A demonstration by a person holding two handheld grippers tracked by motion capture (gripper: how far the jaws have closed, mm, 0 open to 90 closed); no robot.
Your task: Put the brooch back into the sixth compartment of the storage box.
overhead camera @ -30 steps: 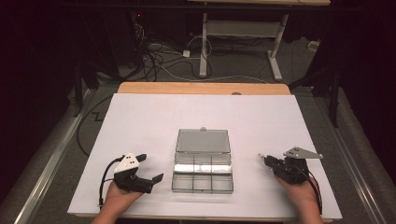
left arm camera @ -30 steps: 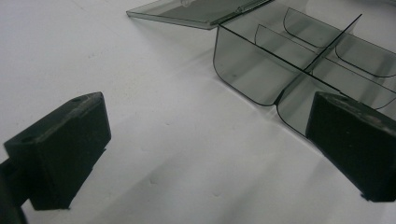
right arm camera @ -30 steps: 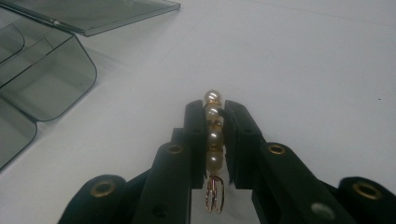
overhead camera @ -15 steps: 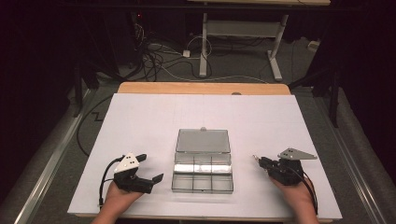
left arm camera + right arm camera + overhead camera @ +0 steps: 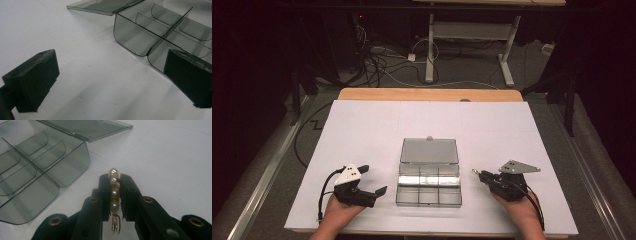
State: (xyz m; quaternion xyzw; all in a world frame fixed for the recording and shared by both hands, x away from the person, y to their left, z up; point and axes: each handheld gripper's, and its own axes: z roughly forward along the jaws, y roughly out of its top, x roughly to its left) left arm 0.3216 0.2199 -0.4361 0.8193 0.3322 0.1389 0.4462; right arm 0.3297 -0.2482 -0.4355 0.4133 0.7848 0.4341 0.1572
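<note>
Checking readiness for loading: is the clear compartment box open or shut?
Open. The compartment box has its lid folded back flat on the table, and its bare dividers show in both gripper views.

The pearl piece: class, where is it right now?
In the right gripper view the pearl piece sits clamped between the right gripper's jaws, above the white table, just right of the open clear box.

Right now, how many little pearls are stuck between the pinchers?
4 pearls in a row, clamped between the right gripper jaws: one at the tips, two in the middle, one nearest the gold ring. More might hide behind the jaws.
</note>
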